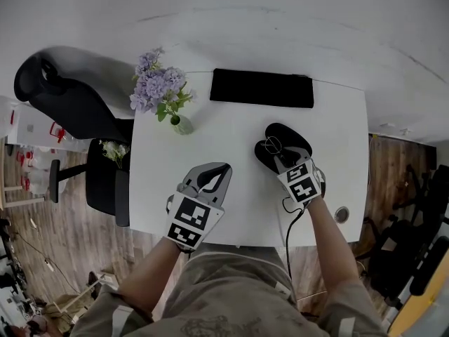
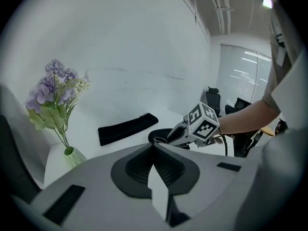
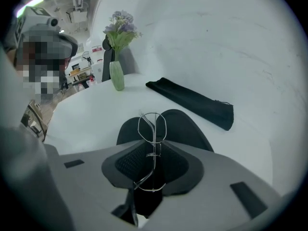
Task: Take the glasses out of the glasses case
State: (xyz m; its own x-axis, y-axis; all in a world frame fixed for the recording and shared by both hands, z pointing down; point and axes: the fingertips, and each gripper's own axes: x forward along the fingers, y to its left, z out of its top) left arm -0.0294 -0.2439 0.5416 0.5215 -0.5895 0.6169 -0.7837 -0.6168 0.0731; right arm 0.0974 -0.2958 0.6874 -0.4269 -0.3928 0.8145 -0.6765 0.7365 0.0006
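Note:
An open black glasses case (image 1: 289,136) lies on the white table (image 1: 224,135) at the right. Thin wire-framed glasses (image 3: 152,124) stand on edge over the case (image 3: 187,124), and my right gripper (image 3: 153,144) is shut on them at the middle of the frame. In the head view the glasses (image 1: 272,144) show just ahead of the right gripper (image 1: 279,156). My left gripper (image 1: 212,173) hovers over bare table to the left of the case, its jaws shut on nothing (image 2: 154,147). From the left gripper view, the right gripper (image 2: 179,134) reaches into the case (image 2: 160,134).
A flat black pouch (image 1: 261,88) lies along the table's far edge. A pale green vase (image 1: 182,124) of purple flowers (image 1: 156,83) stands at the far left corner. A black office chair (image 1: 70,100) stands left of the table. A cable (image 1: 287,230) trails from the right gripper.

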